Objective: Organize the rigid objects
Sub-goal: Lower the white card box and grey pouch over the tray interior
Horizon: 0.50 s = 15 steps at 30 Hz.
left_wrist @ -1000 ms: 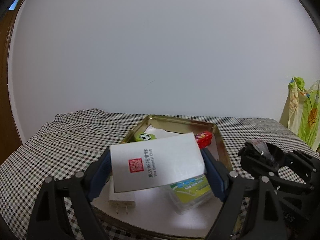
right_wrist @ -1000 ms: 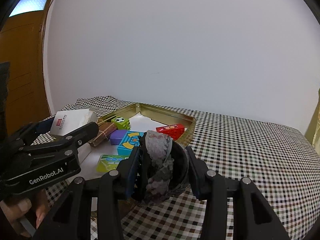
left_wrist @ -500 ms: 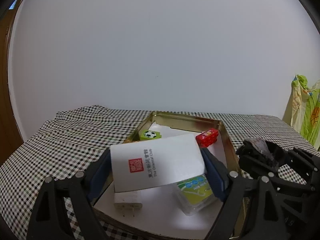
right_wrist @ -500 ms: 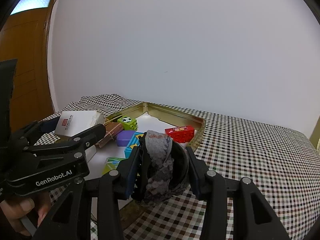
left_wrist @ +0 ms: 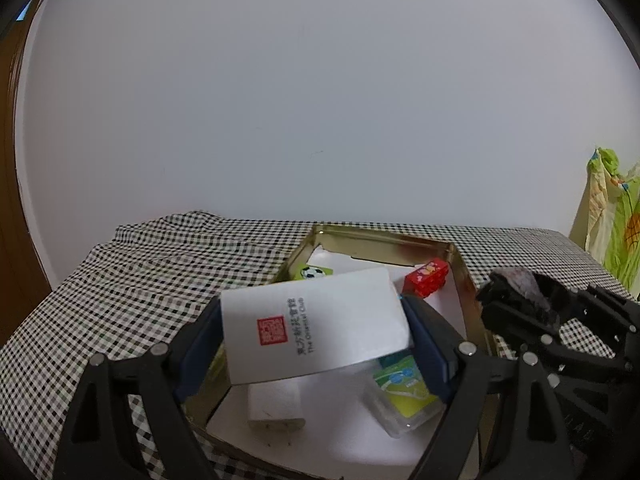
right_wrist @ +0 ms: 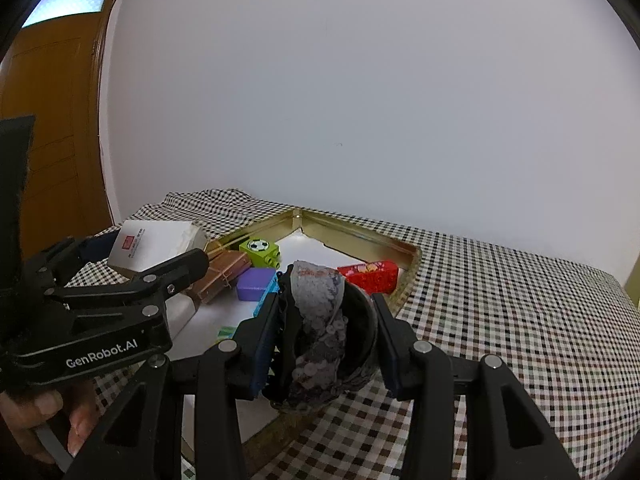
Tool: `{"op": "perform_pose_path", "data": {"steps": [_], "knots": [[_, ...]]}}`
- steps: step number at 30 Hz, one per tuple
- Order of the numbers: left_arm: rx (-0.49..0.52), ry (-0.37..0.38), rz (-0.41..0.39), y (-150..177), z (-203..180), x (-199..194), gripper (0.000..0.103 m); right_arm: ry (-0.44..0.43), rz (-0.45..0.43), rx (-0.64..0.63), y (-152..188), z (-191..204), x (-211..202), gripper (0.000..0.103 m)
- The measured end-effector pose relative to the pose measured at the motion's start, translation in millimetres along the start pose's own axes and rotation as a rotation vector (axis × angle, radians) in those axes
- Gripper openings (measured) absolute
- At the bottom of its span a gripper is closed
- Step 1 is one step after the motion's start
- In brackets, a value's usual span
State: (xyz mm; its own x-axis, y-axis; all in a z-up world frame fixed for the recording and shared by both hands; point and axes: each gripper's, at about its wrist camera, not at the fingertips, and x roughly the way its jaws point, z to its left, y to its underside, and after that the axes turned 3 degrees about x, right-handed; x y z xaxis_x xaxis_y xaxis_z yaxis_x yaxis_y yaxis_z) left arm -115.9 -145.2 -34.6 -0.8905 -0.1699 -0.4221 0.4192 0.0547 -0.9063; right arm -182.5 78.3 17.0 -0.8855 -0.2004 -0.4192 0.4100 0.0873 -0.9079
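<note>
Broadly, a checked tablecloth (left_wrist: 152,276) covers the surface, and on it sits a shallow gold tin tray (left_wrist: 384,236) lined with white. Above the tray's near-left part, the left gripper (left_wrist: 316,328) is clamped on a white box (left_wrist: 312,320) bearing a red seal, its blue pads pressed to both ends. At the tray's near-right edge, the right gripper (right_wrist: 324,332) is clamped on a dark round bowl (right_wrist: 360,320) with a grey patterned lining. Inside the tray lie a white charger (left_wrist: 274,404), a clear card case (left_wrist: 400,392), a brown block (right_wrist: 222,272), a red brick (left_wrist: 426,276), a purple block (right_wrist: 256,284) and a green football brick (right_wrist: 260,252).
</note>
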Motion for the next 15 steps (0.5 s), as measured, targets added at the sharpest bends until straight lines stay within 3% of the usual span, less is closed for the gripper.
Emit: {"op": "perform_pose_path", "data": {"steps": [6, 15], "knots": [[0.007, 0.061, 0.111, -12, 8, 15, 0.086, -0.035, 0.024, 0.014, -21, -4, 11, 0.047], [0.056, 0.044, 0.238, -24, 13, 52, 0.086, -0.072, 0.164, 0.053, -47, -12, 57, 0.047]]}}
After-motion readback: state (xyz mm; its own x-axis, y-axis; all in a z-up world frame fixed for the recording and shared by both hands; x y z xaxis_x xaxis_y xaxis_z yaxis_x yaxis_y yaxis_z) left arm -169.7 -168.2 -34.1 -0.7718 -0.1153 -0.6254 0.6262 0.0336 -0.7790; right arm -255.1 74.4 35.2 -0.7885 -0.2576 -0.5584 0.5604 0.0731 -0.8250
